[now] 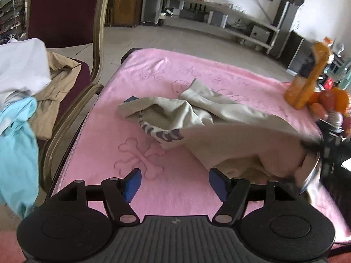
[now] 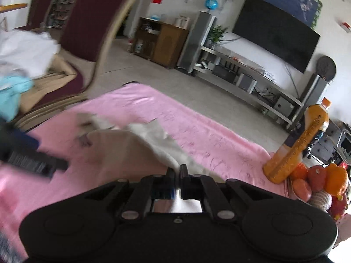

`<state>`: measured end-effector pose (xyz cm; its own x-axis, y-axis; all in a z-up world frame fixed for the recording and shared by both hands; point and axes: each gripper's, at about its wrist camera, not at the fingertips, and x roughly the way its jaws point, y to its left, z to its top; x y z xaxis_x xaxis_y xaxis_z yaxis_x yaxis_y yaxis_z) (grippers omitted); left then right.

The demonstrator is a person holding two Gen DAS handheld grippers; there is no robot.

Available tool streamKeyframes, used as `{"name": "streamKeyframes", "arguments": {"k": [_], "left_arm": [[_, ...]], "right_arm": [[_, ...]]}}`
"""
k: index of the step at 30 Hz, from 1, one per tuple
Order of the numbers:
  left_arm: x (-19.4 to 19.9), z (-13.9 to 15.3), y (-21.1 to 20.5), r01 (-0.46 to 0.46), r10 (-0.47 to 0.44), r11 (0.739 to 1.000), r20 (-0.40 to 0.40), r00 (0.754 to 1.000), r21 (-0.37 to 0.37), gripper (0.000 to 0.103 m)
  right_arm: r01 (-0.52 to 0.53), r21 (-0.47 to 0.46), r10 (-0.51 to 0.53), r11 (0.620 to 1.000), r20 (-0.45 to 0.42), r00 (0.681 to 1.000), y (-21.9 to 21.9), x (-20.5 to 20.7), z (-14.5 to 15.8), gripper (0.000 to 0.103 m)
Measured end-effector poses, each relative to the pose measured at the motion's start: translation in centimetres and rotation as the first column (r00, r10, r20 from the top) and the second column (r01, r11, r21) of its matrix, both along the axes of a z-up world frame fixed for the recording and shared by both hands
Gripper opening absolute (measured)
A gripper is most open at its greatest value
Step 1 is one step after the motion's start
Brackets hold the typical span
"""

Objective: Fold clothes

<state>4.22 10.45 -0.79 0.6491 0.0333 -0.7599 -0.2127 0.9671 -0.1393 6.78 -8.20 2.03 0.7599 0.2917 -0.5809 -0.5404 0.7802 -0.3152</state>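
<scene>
A crumpled beige garment (image 1: pixel 197 114) with a dark striped print lies on the pink towel (image 1: pixel 153 70) that covers the table. My left gripper (image 1: pixel 173 183) is open and empty, low over the towel's near part, with the garment's near edge beside its right finger. My right gripper (image 2: pixel 177 171) is shut on the beige garment (image 2: pixel 140 144) and holds its edge up off the towel (image 2: pixel 219 140). In the left wrist view the right gripper shows blurred at the right edge (image 1: pixel 324 151). The left gripper shows blurred at the left in the right wrist view (image 2: pixel 28 157).
A chair (image 1: pixel 96 43) on the left holds a pile of white, light blue and tan clothes (image 1: pixel 26 83). An orange juice bottle (image 2: pixel 302 140) and a heap of fruit (image 2: pixel 318 175) stand at the table's right corner. Floor and a TV shelf lie beyond.
</scene>
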Motion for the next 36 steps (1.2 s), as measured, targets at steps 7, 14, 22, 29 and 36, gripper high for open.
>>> {"name": "streamKeyframes", "arguments": {"k": [7, 14, 22, 29, 36], "left_arm": [[-4.8, -3.1, 0.7, 0.012, -0.014, 1.0, -0.127, 0.992, -0.016, 0.068], [-3.8, -5.0, 1.9, -0.037, 0.011, 0.988, -0.168, 0.986, -0.147, 0.065], [-0.9, -6.6, 3.1, -0.145, 0.083, 0.888, -0.159, 0.984, -0.437, 0.058], [0.9, -9.5, 3.1, -0.205, 0.108, 0.789, -0.198, 0.974, -0.58, 0.049], [1.9, -10.9, 2.7, -0.209, 0.117, 0.701, -0.179, 0.977, -0.682, 0.031]], "right_arm": [[-0.201, -0.177, 0.195, 0.964, -0.051, 0.98, 1.1, -9.3, -5.4, 0.004], [-0.225, -0.127, 0.196, 0.966, -0.211, 0.958, -1.0, -9.4, -6.2, 0.021], [0.205, 0.46, -0.006, 0.864, -0.398, 0.917, -12.0, -2.8, -3.9, 0.044], [0.44, 0.608, -0.045, 0.661, -0.554, 0.831, -16.5, -0.1, -5.9, 0.044], [0.539, 0.634, -0.109, 0.554, -0.586, 0.803, -18.3, 0.8, -7.1, 0.045]]}}
